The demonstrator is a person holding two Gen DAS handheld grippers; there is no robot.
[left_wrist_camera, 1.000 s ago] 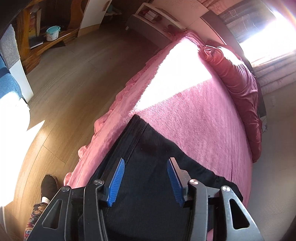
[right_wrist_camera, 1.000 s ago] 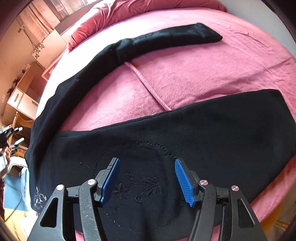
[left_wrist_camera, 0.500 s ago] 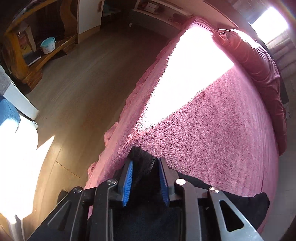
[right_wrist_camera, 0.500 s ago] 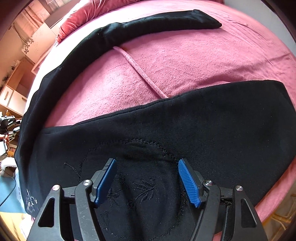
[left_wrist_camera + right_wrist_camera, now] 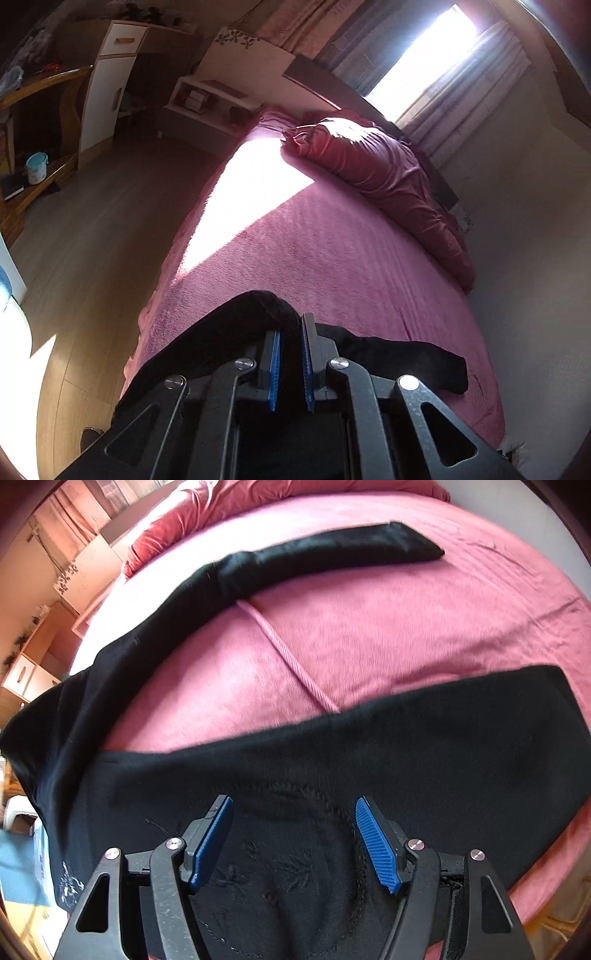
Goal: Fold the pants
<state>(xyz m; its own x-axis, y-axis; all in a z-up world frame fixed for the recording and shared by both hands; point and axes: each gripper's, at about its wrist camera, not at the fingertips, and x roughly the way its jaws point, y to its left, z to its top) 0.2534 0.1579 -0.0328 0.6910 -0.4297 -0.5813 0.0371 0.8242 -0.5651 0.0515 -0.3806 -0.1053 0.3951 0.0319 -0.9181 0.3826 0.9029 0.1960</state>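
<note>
Barely begun: the pants [image 5: 369, 760] lie spread on the bed [image 5: 388, 620], legs apart, left gripper [image 5: 290, 363] just closed on a raised edge, right gripper [image 5: 293, 840] wide above the seat, no fold made.

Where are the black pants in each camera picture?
Left wrist view: the black pants sit at the bottom middle, bunched between the left claw.
Right wrist view: they fill the lower half and sweep up the left side, under the open right claw.
Shared landmark: the pink bedspread.
</note>
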